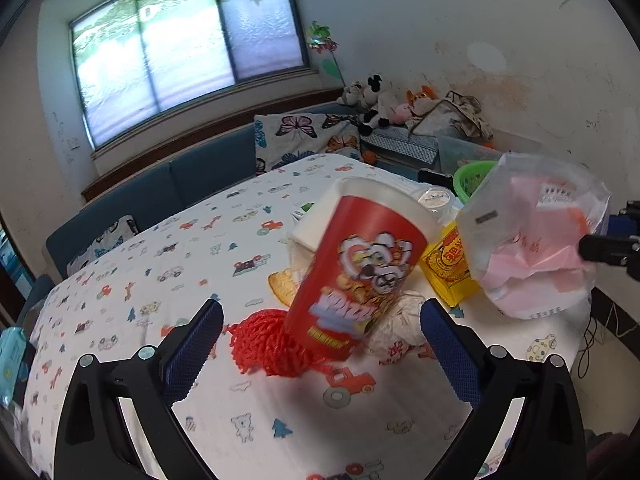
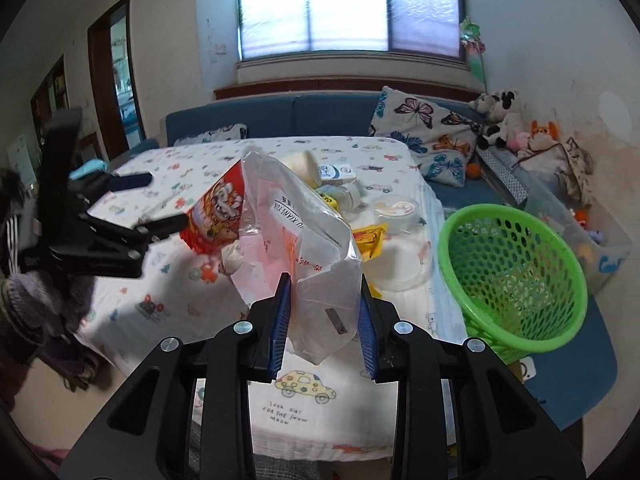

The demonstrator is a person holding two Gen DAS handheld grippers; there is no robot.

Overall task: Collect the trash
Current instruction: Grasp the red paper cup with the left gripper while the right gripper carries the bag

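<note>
The right tool [image 2: 322, 320] was clamped on a plastic bag [image 2: 296, 232] above the desk [image 2: 360, 412]; the left tool [image 1: 320, 344] gaped around the red cup [image 1: 356, 276]; green basket [image 2: 516, 276] looked nearly empty, most trash uncollected

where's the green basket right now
In the right wrist view the green basket stands off the table's right edge, right of the plastic bag.

Two wrist fisheyes, shared table [image 1: 240, 240]
</note>
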